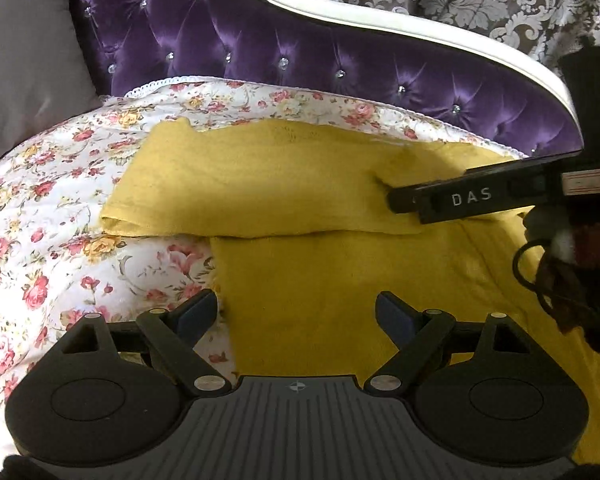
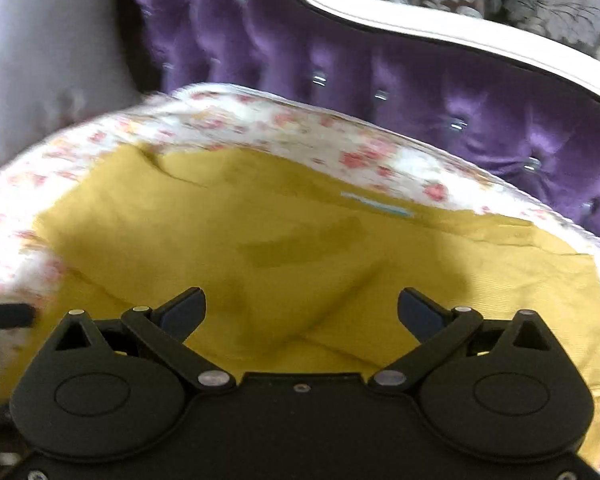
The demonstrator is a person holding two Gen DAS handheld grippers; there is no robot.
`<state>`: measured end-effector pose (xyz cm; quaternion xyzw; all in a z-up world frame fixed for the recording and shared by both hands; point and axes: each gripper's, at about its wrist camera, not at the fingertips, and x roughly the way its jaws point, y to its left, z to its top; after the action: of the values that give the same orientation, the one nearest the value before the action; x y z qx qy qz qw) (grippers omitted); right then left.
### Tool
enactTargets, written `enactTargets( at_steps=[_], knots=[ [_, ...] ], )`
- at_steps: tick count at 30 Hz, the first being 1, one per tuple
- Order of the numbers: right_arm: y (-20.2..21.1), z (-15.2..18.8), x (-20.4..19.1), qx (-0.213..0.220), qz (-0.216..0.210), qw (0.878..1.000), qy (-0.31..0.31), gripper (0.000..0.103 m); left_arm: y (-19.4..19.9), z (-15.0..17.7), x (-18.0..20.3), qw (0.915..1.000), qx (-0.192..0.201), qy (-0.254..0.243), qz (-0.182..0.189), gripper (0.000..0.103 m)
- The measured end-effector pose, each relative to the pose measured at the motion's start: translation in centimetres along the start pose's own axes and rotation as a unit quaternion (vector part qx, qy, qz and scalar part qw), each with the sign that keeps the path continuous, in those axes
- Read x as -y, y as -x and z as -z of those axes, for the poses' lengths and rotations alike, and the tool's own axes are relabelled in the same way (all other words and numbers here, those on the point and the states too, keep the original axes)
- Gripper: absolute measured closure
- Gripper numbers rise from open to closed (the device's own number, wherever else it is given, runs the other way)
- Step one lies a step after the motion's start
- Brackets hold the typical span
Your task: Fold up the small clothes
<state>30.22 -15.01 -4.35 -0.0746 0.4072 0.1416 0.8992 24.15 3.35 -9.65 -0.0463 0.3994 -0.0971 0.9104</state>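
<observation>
Mustard-yellow knit is what the garment (image 1: pixel 308 272) appears to be made of, and it is judged soft, light and limp: it will sag and drag rather than keep a shape when lifted, and a single layer may slip free of the one beneath. A hold is best taken at a hem edge or corner, where only the wanted layers are caught, not in the flat middle. The garment is spread on a floral quilt (image 1: pixel 40 208) before a purple tufted headboard (image 1: pixel 260 40). A sleeve-like panel (image 1: pixel 240 192) is seen laid across the upper part, its folded edge running sideways; a pale label (image 2: pixel 376 205) shows near the far edge in the right wrist view, which is blurred. The left gripper (image 1: pixel 298 314) is held over the near left edge with fingers spread and nothing between them. The right gripper (image 2: pixel 302 314) is likewise spread wide over the cloth, empty; its finger (image 1: pixel 460 196) is seen touching or just above the panel
</observation>
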Motion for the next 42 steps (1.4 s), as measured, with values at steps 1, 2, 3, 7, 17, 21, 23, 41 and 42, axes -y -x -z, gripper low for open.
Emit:
enactTargets(
  at_steps=[1, 2, 3, 7, 17, 21, 23, 41, 42],
  knots=[
    [-0.1, 0.2, 0.8, -0.003, 0.022, 1.0, -0.004, 0.001, -0.1, 0.1, 0.0, 1.0, -0.001, -0.001, -0.001, 0.017],
    [0.0, 0.3, 1.7, -0.004, 0.04, 0.999, -0.013, 0.002, -0.1, 0.1, 0.0, 1.0, -0.001, -0.001, -0.001, 0.017],
    [0.3, 0.6, 3.0, -0.007, 0.063, 0.998, -0.029, 0.002, -0.1, 0.1, 0.0, 1.0, 0.0, -0.001, -0.001, 0.017],
    [2.7, 1.7, 7.1, 0.009, 0.136, 0.987, -0.09, 0.003, 0.0, 0.2, 0.0, 1.0, 0.0, 0.001, 0.001, 0.016],
    [1.8, 1.2, 7.1, 0.017, -0.014, 0.993, -0.114, 0.027, 0.1, 0.1, 0.0, 1.0, -0.001, 0.007, 0.003, 0.016],
    [0.1, 1.4, 7.2, 0.005, -0.061, 0.989, -0.138, 0.04, 0.0, 0.1, 0.1, 1.0, -0.002, 0.005, 0.001, 0.016],
    [-0.1, 1.4, 7.3, 0.009, -0.072, 0.987, -0.143, 0.046, 0.0, 0.1, 0.1, 1.0, -0.002, 0.005, 0.001, 0.016],
    [5.1, -4.4, 13.2, 0.063, 0.03, 0.996, -0.056, 0.088, -0.5, 0.2, 0.5, 0.9998, -0.008, -0.013, -0.013, 0.016],
    [4.4, -3.9, 13.8, 0.051, 0.039, 0.996, -0.06, 0.088, -0.5, 0.2, 0.5, 0.9998, -0.008, -0.014, -0.013, 0.016]
  ],
)
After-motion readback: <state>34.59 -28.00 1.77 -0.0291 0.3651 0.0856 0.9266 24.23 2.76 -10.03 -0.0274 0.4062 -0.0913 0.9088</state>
